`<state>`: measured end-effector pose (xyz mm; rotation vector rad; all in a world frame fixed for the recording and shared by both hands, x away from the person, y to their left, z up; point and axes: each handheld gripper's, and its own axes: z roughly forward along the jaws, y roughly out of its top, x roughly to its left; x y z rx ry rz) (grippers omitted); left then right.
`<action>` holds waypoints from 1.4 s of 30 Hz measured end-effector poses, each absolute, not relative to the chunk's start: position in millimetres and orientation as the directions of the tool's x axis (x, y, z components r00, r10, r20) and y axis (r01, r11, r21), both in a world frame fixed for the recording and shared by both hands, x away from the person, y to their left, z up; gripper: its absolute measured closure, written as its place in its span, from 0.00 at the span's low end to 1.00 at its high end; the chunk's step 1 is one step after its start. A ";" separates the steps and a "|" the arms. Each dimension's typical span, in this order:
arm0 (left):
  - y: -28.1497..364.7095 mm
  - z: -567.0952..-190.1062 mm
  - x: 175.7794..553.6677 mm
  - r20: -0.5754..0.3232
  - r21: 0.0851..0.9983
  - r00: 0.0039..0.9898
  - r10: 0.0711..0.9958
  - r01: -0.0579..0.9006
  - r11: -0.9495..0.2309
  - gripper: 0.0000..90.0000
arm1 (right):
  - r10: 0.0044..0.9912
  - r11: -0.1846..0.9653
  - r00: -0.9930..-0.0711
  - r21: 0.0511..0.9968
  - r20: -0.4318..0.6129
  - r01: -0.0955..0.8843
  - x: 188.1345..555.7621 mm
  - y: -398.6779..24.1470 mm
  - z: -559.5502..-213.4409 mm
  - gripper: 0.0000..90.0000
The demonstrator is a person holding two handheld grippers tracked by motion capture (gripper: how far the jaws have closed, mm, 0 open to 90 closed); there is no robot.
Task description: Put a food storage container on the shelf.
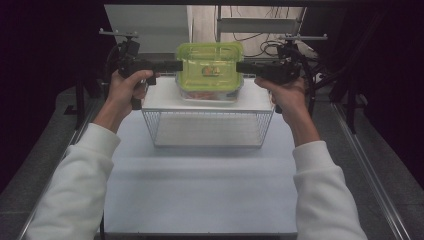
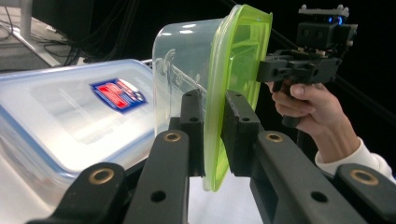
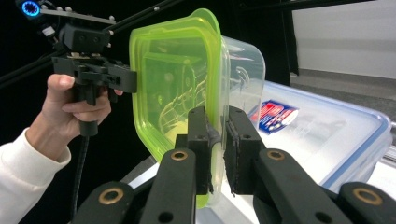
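A clear plastic container with a green lid [image 1: 210,65] hangs in the air between my two grippers. My left gripper [image 1: 177,65] is shut on the lid's left rim, and my right gripper [image 1: 240,66] is shut on the right rim. In the left gripper view the jaws [image 2: 214,100] pinch the green lid edge [image 2: 243,51], with the right gripper [image 2: 261,70] clamped on the far side. The right gripper view shows its jaws [image 3: 217,114] on the rim of the container [image 3: 187,79], with the left gripper [image 3: 133,79] opposite.
Just below the held box, a second clear container with a blue-rimmed lid and a red and blue label [image 2: 70,112] [image 3: 327,126] sits on a white wire rack [image 1: 160,97]. The rack stands at the back of the white table [image 1: 200,190]. Dark frame posts flank both sides.
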<state>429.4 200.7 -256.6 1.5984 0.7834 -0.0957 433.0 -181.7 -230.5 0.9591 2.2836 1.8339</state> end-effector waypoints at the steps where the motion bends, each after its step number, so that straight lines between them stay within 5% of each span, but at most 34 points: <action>1: 201.3 -257.0 434.2 -0.490 0.845 0.760 0.427 0.534 0.021 0.89 | 0.498 0.096 -0.801 0.897 0.332 0.432 439.2 -180.5 -231.5 0.90; 11: 202.8 -274.0 482.6 -0.562 0.784 0.680 0.471 0.619 0.043 0.90 | 0.527 0.056 -0.726 0.834 0.442 0.549 487.7 -173.5 -253.1 0.90; 29: 202.9 -289.8 511.3 -0.772 0.599 0.471 0.427 0.765 0.237 0.87 | 0.545 -0.096 -0.523 0.668 0.655 0.738 516.5 -168.3 -265.7 0.83; 38: 198.4 -296.2 518.4 -0.781 0.586 0.441 0.442 0.762 0.275 0.79 | 0.540 -0.147 -0.475 0.634 0.695 0.759 520.6 -167.5 -272.0 0.78; 42: 194.0 -297.0 519.2 -0.770 0.598 0.443 0.458 0.752 0.278 0.66 | 0.558 -0.130 -0.476 0.638 0.680 0.759 518.2 -164.6 -271.4 0.67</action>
